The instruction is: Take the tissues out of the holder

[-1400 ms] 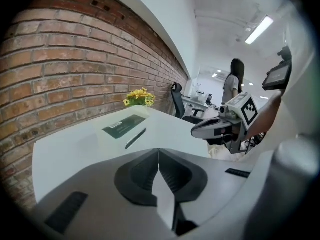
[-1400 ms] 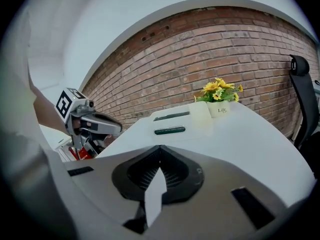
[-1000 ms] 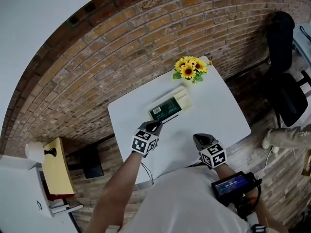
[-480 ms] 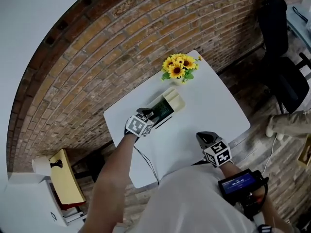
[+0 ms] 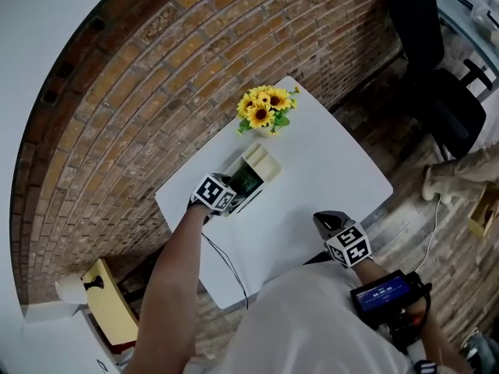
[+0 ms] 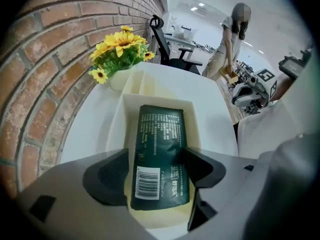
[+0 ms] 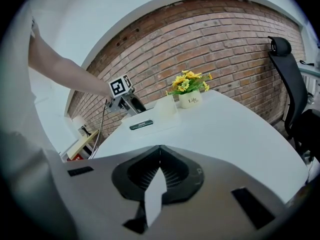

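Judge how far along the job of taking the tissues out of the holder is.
Done: nothing is out yet; the green tissue pack lies inside the white holder. In hand: the left gripper straddles the pack's near end, jaws opening, not yet gripping. The right gripper is shut, over the table, away from the holder. Left: close on the pack and lift it out.

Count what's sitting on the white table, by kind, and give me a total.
Tissue pack: 1
Holder: 1
Flower pot: 1
Total: 3
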The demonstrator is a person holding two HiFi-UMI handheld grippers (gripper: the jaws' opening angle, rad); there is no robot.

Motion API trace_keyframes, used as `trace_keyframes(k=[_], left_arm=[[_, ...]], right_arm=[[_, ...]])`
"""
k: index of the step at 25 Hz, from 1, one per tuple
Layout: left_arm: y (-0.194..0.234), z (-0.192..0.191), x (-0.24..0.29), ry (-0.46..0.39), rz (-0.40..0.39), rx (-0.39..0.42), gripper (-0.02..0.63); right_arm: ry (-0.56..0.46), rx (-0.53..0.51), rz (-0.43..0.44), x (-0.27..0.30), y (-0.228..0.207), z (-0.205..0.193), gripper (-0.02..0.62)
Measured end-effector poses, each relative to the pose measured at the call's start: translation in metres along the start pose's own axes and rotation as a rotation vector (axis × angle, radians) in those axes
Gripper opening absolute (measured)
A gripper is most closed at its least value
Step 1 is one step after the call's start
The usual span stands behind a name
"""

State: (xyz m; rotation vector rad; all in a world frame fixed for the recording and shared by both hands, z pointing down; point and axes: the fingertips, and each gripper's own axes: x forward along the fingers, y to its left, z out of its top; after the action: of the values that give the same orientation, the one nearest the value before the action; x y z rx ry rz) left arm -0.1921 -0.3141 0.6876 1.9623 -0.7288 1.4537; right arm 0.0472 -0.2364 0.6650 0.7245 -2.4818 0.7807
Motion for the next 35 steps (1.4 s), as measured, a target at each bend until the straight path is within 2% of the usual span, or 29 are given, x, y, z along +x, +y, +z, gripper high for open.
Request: trace_keyframes(k=[6, 12, 16, 21, 30, 35], left_arm=[[-0.003, -0.004, 0.003, -0.06, -0.048, -0.046, 0.332], [-0.004, -0.004, 0.0, -0.078, -0.025, -0.055, 0.264], [-0.001, -0.005, -0.014, -0.102, 0.015, -0.063, 0.253], [0.004, -0.001, -0.047, -0.208, 0.079, -0.11, 0.253], [-0.013, 0.002, -0.101, -0.348, 0.219, -0.081, 0.253], [-0.045, 0.003, -0.135, -0.407, 0.235, -0.005, 0.253]], right_arm=[[0.003, 0.009, -0.015, -0.004, -0.003, -0.005, 0.006], [0.0, -0.002, -0.019, -0.003, -0.006, 0.0, 0.006], [-0.003, -0.014, -0.01, -0.002, -0.003, 0.005, 0.006], [0.002, -0.028, 0.009, 0.002, 0.005, 0.004, 0.006], [-0.003, -0.058, 0.032, 0.005, 0.022, 0.005, 0.006], [-0.002, -0.071, 0.055, 0.01, 0.029, 0.005, 0.006]])
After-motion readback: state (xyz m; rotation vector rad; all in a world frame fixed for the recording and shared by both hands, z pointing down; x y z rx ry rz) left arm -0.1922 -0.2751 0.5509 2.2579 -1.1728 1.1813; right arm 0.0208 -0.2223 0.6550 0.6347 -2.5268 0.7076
